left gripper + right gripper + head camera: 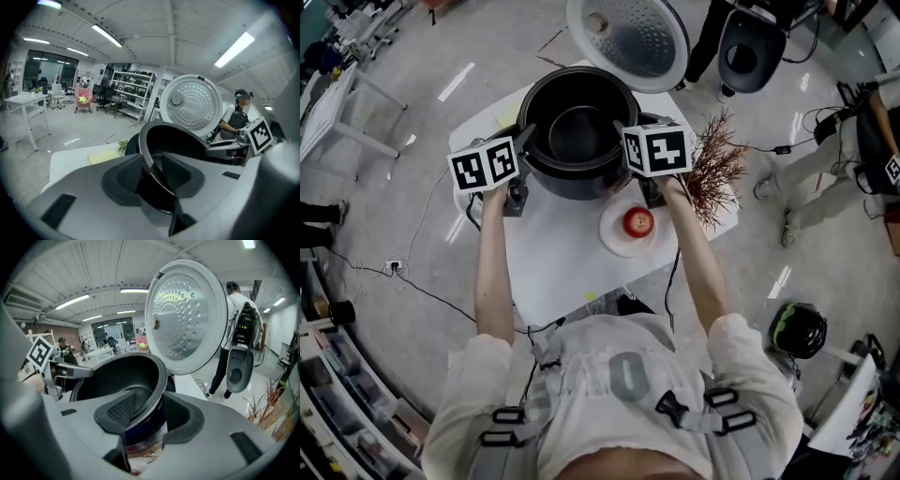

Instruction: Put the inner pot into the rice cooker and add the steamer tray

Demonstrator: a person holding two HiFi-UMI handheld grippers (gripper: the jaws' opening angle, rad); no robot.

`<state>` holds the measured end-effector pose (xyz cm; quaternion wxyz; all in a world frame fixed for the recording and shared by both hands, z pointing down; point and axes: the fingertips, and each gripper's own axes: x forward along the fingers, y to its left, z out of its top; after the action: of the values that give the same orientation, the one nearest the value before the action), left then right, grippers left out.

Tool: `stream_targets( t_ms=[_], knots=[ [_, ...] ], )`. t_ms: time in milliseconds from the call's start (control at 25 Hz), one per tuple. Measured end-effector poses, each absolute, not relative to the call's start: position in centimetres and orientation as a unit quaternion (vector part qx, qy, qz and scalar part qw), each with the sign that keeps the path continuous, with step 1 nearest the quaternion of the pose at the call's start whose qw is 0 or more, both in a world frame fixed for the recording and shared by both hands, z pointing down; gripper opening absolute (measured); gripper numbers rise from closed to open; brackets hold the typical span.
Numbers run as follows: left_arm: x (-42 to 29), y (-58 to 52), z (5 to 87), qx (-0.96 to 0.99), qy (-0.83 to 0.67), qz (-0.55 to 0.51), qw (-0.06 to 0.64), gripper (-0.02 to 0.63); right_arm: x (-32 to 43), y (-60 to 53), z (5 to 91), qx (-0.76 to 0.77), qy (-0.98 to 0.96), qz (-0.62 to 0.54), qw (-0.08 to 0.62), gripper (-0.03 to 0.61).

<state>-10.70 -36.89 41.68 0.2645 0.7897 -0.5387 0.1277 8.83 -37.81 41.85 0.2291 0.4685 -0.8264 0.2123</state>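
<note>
Grey pads of the left gripper (150,171) pinch the rim of the inner pot (180,140). One pad lies against the outer wall and the other sits inside the bowl, with the dark rim running up between them at a tilt. On the far side of the pot, the right gripper (145,416) clamps the opposite rim the same way, with one ribbed pad inside and its partner against the bluish outer wall. The pot therefore hangs between the two tools.

Just past the left gripper's jaws, and lower than the rim, shows the dark body of the rice cooker (130,144). The pot is over its mouth, but I cannot tell whether it is seated.

Beyond the pot, farther from both tools, the cooker's lid (187,315) stands open and upright, its perforated inner face turned toward the grippers.

Behind the right gripper, nearer the person holding it, a white plate (612,236) on the white table (553,267) carries a red apple (638,222). To that gripper's outer side lies a bunch of brown dried twigs (717,169). A yellow sheet (103,157) lies on the table to the left gripper's outer side.

Past the lid, another person (236,310) stands on the floor.
</note>
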Motion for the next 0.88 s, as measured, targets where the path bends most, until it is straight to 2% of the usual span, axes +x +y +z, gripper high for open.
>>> stream_targets(
  t_ms=[240,520,880],
  knots=[
    [-10.3,-36.5,42.4,0.785,-0.547,0.175,0.234,0.135,8.9,-37.7,43.5,0.478,-0.815,0.188,0.27,0.192],
    [-10.6,-36.8,42.6,0.782,-0.551,0.18,0.229,0.136,8.7,-37.8,43.3,0.479,-0.817,0.189,0.26,0.195],
    [-10.9,-37.2,43.1,0.79,-0.546,0.147,0.238,0.135,8.6,-38.3,43.5,0.48,-0.831,0.189,0.206,0.201]
  ],
)
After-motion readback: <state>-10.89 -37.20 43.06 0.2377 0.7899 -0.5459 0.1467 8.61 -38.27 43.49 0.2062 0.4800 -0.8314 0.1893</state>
